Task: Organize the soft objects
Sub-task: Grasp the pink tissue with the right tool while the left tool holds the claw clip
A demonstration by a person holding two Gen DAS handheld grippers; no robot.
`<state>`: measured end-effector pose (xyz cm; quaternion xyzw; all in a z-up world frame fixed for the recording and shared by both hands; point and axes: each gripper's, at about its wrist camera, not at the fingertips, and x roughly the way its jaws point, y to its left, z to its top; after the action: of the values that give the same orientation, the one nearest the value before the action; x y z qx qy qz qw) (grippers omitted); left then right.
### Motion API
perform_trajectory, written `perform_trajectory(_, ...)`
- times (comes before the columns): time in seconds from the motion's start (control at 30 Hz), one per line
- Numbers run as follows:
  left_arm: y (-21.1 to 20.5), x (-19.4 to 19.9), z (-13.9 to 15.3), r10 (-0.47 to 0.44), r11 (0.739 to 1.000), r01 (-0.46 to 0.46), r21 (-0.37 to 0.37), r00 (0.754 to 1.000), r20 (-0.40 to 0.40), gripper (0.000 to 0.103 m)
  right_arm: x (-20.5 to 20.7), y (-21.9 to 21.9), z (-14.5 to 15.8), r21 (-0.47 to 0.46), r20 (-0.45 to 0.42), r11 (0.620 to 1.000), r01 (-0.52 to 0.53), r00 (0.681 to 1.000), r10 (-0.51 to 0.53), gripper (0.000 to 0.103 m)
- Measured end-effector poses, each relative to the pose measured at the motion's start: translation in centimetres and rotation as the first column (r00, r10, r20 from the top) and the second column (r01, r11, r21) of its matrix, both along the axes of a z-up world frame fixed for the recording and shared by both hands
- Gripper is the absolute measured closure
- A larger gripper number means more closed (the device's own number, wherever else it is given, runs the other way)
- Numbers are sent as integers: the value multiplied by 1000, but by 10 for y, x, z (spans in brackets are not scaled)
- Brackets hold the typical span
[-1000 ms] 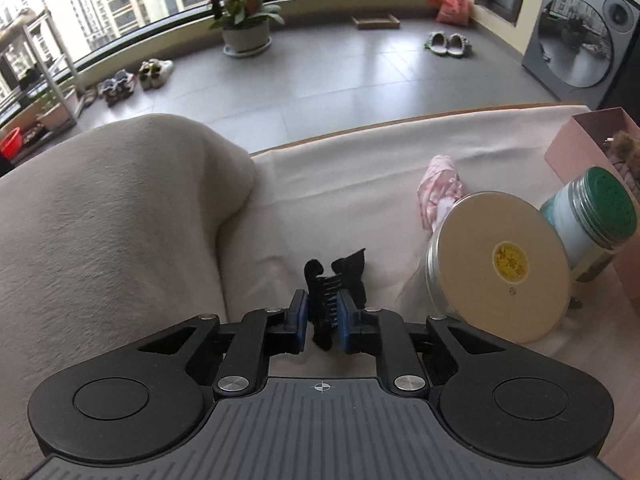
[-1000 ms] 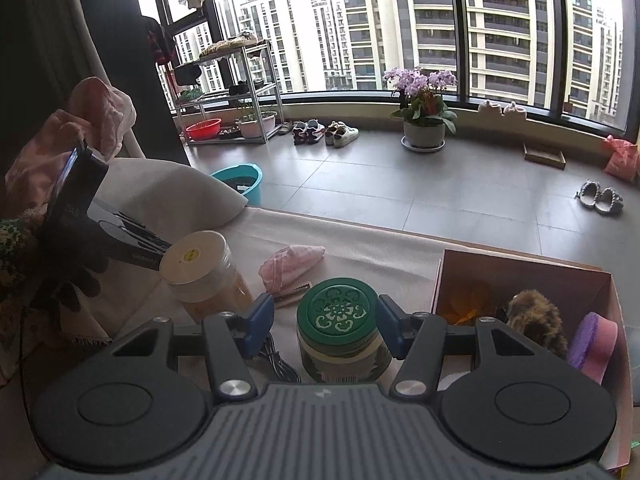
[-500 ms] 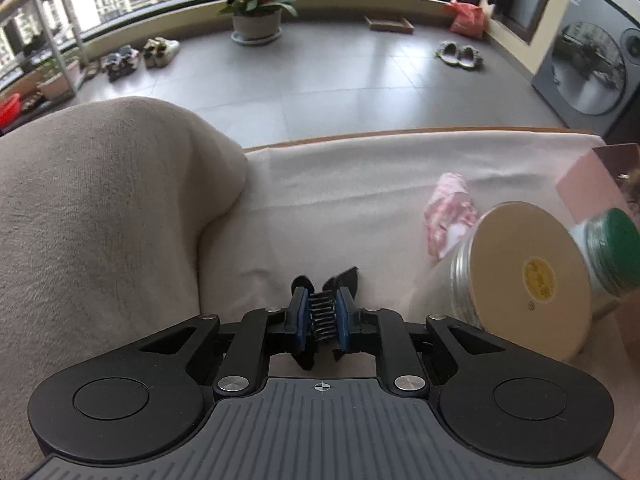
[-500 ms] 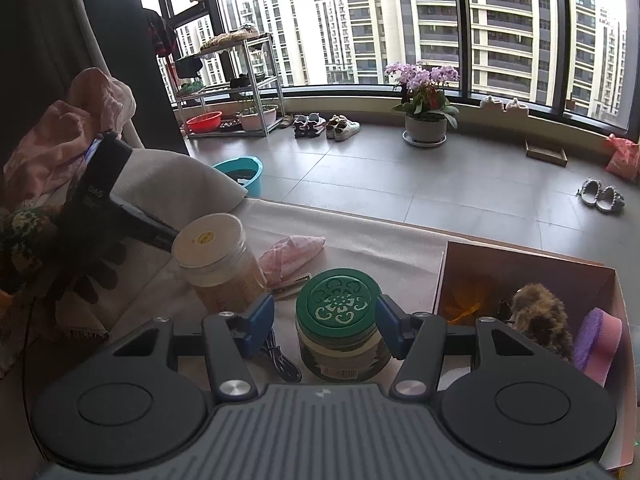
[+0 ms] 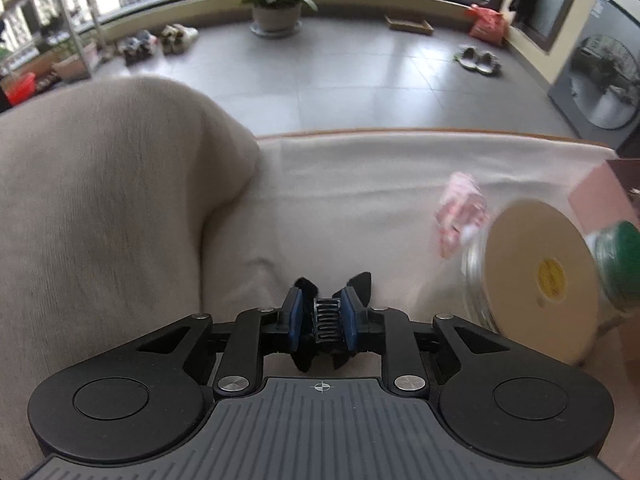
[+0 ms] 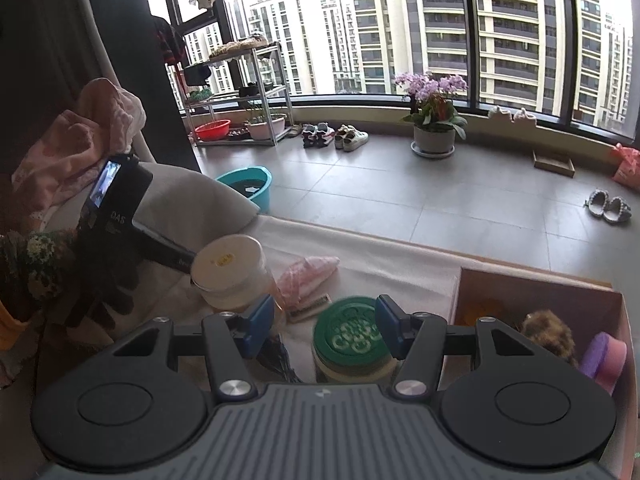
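- While its jaws were opening, the left gripper (image 5: 320, 322) pointed down at a table draped in a cream cloth (image 5: 360, 184), and a black toothed plastic hair claw clip (image 5: 327, 320) sat between the blue pads (image 5: 295, 318), which looked to be still against its sides.
- Left of the clip in the left wrist view, a bulky beige fleece blanket (image 5: 104, 208) rose in a rounded heap and lay against the cloth.
- To the right, blurred, a crumpled pink patterned fabric piece (image 5: 460, 212) lay on the cloth just beside a glass jar with a flat cream lid and a yellow sticker (image 5: 536, 280); a jar with a green embossed lid (image 5: 616, 268) stood just behind it at the frame's edge.
- From the right wrist view, the right gripper (image 6: 320, 328) hung with its jaws well apart, clamped on nothing; the green-lidded jar (image 6: 352, 336) stood between them nearer the right pad, and I could not tell whether that pad touched it.
- Further back stood the cream-lidded jar (image 6: 228, 268) with the pink fabric (image 6: 308, 276) beside it.
- At the right, an open pink cardboard box (image 6: 536, 284) held a brown furry item (image 6: 548, 332) and a purple-and-pink sponge-like pad (image 6: 608, 356).
- At the left, a hand in a black glove (image 6: 104, 280) held the other gripper's body over the blanket (image 6: 200, 196).
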<state>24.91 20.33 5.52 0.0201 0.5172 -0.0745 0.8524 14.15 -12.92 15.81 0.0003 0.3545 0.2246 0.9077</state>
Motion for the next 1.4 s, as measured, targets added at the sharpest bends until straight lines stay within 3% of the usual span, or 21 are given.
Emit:
perform_trajectory(0.2,-7,-17,-3,-110,993,108,51,993,35,77,6,13,5,4,8,1000,-5,1000,5,47)
perform_trajectory(0.33,-13,-18,-7,-165,985,164,55,986,12,64,4,17,5,-9,4,1000,-15,1000,15,47)
perform_trajectory(0.47,-30,-26,-17,-227,953,220,206,974,10,62,1,16,6,-23,7,1000,-12,1000,12,47)
perform_trajectory(0.53,-31,-30,-17,-230,951,218,218,973,29,62,2,15,7,-25,3,1000,-4,1000,5,47)
perform_trajectory(0.63,-22,-31,-17,-169,974,161,158,985,33,62,9,17,11,-25,-11,1000,8,1000,-8,47)
perform_trajectory(0.8,-4,-44,-18,-73,997,73,-6,996,47,66,48,31,29,-10,-80,999,35,996,-35,47)
perform_trajectory(0.87,1,-57,-17,-59,993,66,-101,996,66,66,77,45,26,-33,-140,997,64,988,-68,48)
perform_trajectory(0.9,3,-65,-16,-46,990,57,-128,995,86,66,90,53,21,-53,-168,996,74,982,-82,53)
perform_trajectory(1.0,8,-94,-11,16,987,9,-161,988,151,66,124,85,-6,-149,-251,987,54,964,-91,74)
perform_trajectory(1.07,12,-114,-11,39,983,-6,-185,983,177,66,134,100,-24,-180,-300,983,28,950,-82,74)
perform_trajectory(1.13,16,-127,-14,53,975,-12,-224,982,181,66,145,107,-43,-151,-386,988,20,919,-78,77)
perform_trajectory(1.2,24,-138,-19,82,962,-31,-270,981,178,66,152,109,-57,-103,-467,994,26,882,-71,93)
perform_trajectory(1.27,33,-140,-24,110,954,-54,-294,978,176,66,155,111,-64,-47,-513,999,15,858,-37,95)
perform_trajectory(1.33,37,-143,-24,129,949,-69,-308,975,180,66,156,118,-66,-23,-526,999,-24,851,8,95)
perform_trajectory(1.4,38,-144,-22,132,945,-65,-321,973,190,66,154,124,-64,-44,-493,997,-58,869,29,94)
